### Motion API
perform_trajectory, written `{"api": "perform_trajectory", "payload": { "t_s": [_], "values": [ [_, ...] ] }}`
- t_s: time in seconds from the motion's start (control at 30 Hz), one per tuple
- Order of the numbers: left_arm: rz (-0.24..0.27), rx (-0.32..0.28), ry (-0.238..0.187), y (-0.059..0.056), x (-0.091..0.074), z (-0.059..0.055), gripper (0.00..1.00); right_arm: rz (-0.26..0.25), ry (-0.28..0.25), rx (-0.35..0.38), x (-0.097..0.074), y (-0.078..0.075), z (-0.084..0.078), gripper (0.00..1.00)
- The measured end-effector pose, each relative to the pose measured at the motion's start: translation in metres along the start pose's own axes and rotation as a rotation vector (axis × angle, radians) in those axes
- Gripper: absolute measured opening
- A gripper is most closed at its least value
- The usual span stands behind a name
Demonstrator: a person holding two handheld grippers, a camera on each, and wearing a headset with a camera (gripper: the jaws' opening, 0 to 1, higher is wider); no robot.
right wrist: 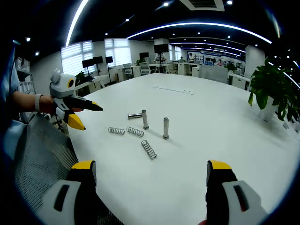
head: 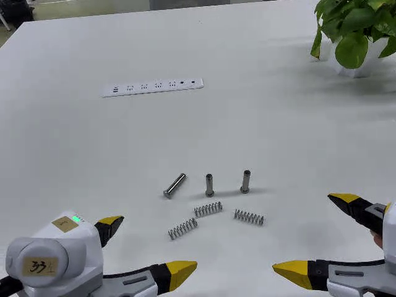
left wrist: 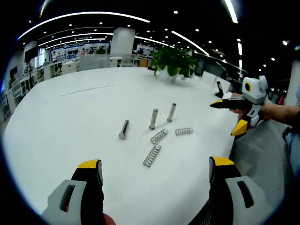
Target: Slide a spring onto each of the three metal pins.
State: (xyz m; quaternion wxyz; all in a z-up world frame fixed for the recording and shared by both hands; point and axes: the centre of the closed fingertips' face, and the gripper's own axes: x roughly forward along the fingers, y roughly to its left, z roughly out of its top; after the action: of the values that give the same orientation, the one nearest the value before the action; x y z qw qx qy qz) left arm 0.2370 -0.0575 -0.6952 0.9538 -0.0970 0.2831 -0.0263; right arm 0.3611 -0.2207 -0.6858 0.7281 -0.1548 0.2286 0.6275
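Three metal pins rest on the white table (head: pixel 260 111). One pin (head: pixel 174 185) lies on its side; two more (head: pixel 209 184) (head: pixel 245 181) stand upright. Three loose springs (head: pixel 182 228) (head: pixel 208 209) (head: pixel 249 216) lie just in front of them. My left gripper (head: pixel 148 247) hovers at the near left, open and holding nothing. My right gripper (head: pixel 315 235) is at the near right, also open with nothing in it. In the left gripper view the nearest spring (left wrist: pixel 152 155) lies between and ahead of the jaws. In the right gripper view a spring (right wrist: pixel 148 149) lies ahead, short of the upright pin (right wrist: pixel 165 127).
A white power strip (head: pixel 153 86) lies farther back on the left. A potted plant (head: pixel 352 31) stands at the far right corner. The table's near edge runs just beneath both grippers.
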Motion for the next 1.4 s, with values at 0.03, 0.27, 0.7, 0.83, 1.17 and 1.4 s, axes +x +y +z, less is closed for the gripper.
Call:
{"api": "perform_trajectory", "payload": {
  "t_s": [0.03,0.27,0.7,0.83,1.17,1.4],
  "values": [
    [-0.004,0.005,0.003,0.0,0.002,0.002,0.94,0.002,-0.001,0.0,0.0,0.001,0.0,0.99],
    [-0.009,0.057,0.032,0.012,0.019,0.016,0.93,0.01,-0.003,0.011,0.0,0.002,0.0,0.99],
    [-0.014,0.082,0.077,0.032,0.029,0.038,0.83,0.012,0.0,0.011,0.0,0.002,-0.001,0.99],
    [0.007,0.066,0.083,0.047,0.032,0.041,0.81,0.012,0.005,0.009,0.0,0.002,-0.001,0.99],
    [0.024,0.089,0.13,0.062,0.035,0.044,0.7,0.017,0.012,0.01,0.001,0.003,-0.003,0.99],
    [0.006,0.125,0.154,0.063,0.043,0.05,0.6,0.018,0.015,0.011,0.001,0.004,-0.003,0.99]
  ]
}}
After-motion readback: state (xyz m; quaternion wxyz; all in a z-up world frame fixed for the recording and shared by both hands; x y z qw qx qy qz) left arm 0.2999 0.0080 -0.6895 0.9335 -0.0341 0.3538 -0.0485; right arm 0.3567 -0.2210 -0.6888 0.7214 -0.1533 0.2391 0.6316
